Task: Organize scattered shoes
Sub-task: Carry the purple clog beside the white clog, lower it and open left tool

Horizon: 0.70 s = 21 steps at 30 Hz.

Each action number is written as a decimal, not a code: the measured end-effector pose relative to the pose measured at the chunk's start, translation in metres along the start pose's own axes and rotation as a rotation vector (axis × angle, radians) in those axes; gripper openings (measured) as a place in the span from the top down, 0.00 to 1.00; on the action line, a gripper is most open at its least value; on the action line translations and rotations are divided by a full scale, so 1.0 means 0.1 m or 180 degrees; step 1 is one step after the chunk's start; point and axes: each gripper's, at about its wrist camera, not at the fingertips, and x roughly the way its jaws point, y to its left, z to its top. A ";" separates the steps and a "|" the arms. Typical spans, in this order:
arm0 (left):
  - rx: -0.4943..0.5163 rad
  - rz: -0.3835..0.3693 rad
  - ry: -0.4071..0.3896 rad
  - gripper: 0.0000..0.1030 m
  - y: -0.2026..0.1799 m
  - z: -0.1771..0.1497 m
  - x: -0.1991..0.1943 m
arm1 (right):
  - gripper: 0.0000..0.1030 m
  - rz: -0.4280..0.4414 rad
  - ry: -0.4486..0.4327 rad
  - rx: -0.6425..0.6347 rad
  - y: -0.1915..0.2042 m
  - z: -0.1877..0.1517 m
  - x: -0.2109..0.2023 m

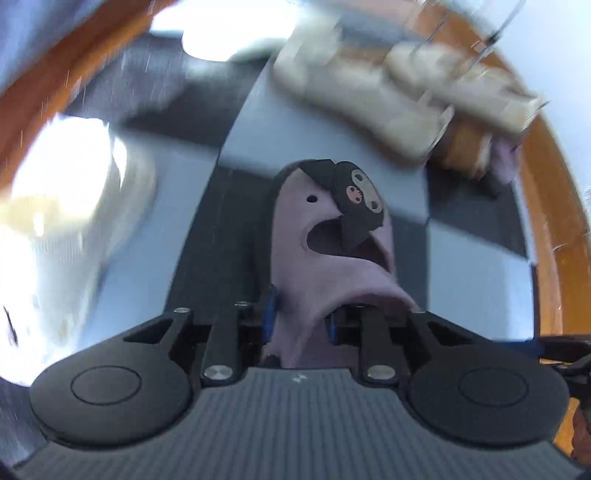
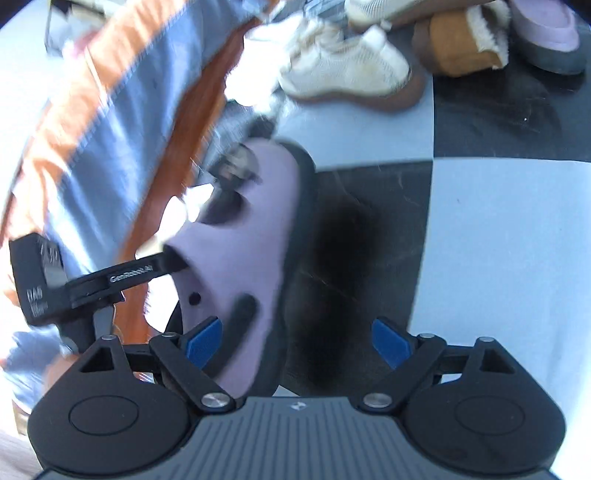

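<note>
My left gripper (image 1: 301, 314) is shut on the rim of a lilac clog (image 1: 343, 254) with a dark sole and a black strap, and holds it above the checkered floor. In the right wrist view the same clog (image 2: 251, 243) hangs at the left, with the left gripper (image 2: 173, 264) clamped on its opening. My right gripper (image 2: 297, 341) is open and empty, its blue pads (image 2: 391, 341) wide apart, beside the clog. A second lilac clog (image 2: 543, 29) rests at the top right.
Cream sneakers (image 2: 343, 66) and a tan fleece-lined slipper (image 2: 465, 44) lie on the grey and black checkered mat (image 2: 498, 240). In the left wrist view, blurred cream sneakers (image 1: 399, 96) and a white shoe (image 1: 66, 206) show. An orange wooden edge (image 1: 557, 229) borders the mat.
</note>
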 end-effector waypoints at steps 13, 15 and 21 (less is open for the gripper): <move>-0.0147 -0.0035 0.0003 0.48 0.44 -0.25 -0.26 | 0.13 -0.0197 0.0249 -0.0716 0.63 -0.02 0.55; -0.0158 -0.0049 0.0019 0.48 0.47 -0.26 -0.26 | 0.13 -0.0223 0.0229 -0.0747 0.69 -0.03 0.62; 0.0020 0.0086 -0.0077 0.45 0.47 -0.25 -0.36 | 0.13 -0.0367 0.0248 -0.0803 0.84 -0.08 0.89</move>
